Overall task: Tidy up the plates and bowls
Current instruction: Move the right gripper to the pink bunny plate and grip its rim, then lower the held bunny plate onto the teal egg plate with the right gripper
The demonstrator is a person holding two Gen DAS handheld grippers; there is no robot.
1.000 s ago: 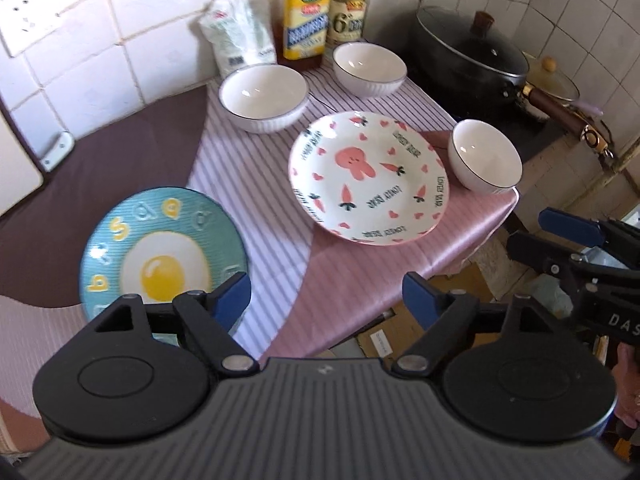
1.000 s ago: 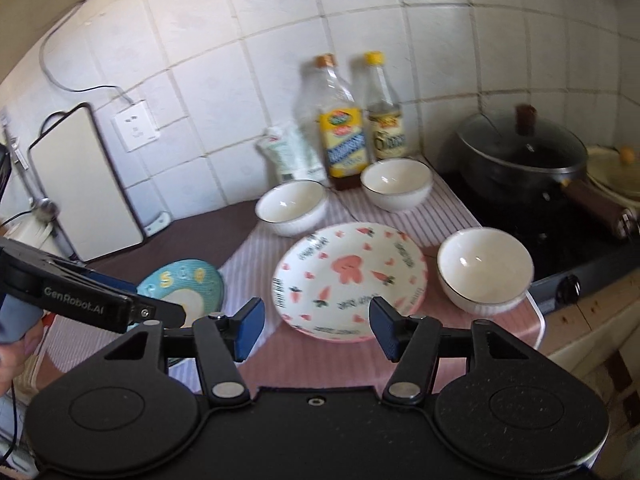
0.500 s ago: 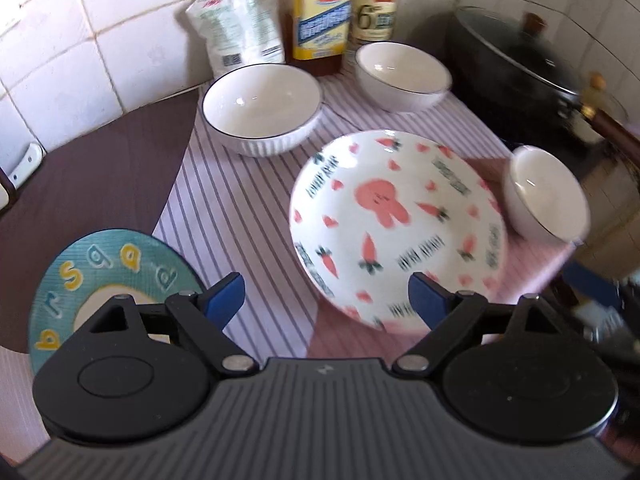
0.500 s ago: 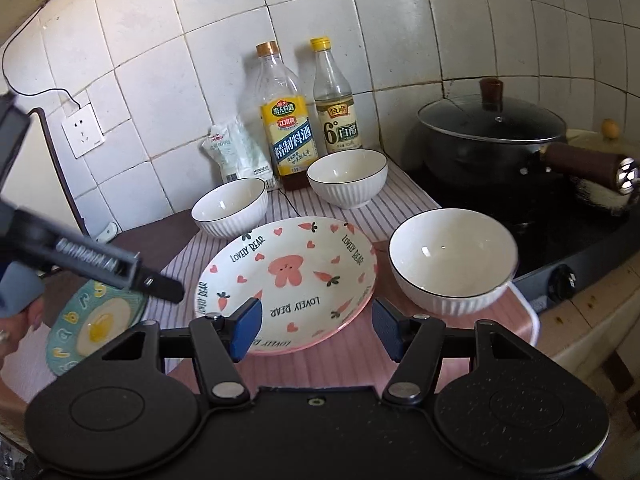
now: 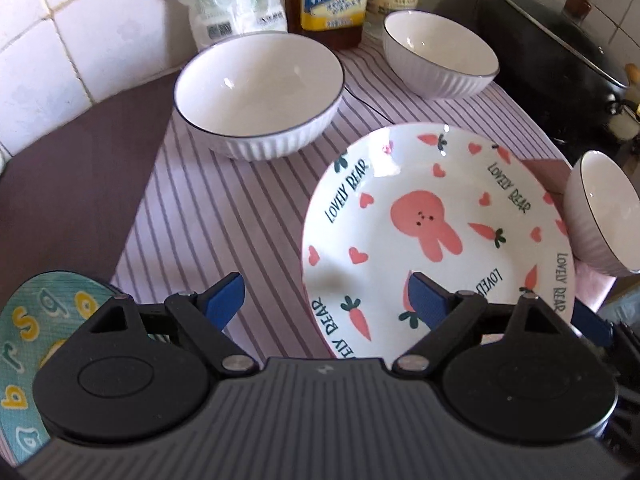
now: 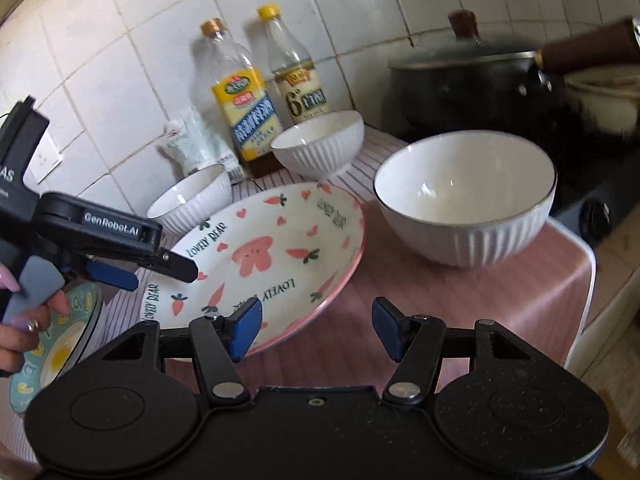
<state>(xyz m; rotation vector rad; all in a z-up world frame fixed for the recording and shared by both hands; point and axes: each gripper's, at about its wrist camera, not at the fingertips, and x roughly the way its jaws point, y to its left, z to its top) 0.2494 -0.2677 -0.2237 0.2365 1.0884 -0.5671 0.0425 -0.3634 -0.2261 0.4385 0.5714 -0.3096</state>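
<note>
A white plate with a pink rabbit and carrots (image 5: 436, 236) lies on the striped cloth; it also shows in the right wrist view (image 6: 264, 256). Three white ribbed bowls stand around it: one far left (image 5: 260, 92), one far right (image 5: 440, 54), one at the right edge (image 5: 604, 216). A teal egg plate (image 5: 24, 344) lies at the near left. My left gripper (image 5: 326, 300) is open and empty, its right finger over the rabbit plate's near rim. My right gripper (image 6: 316, 326) is open and empty, low over the cloth in front of the nearest bowl (image 6: 466, 196).
Two bottles (image 6: 242, 92) and a white bag (image 5: 224, 0) stand against the tiled wall. A black lidded pot (image 6: 476, 76) sits on the stove at the right. The counter's edge drops off just right of the nearest bowl.
Both grippers have moved forward and lower toward the dishes. The left one now reaches the rabbit plate's near rim; the right one has come close to the right-hand bowl.
</note>
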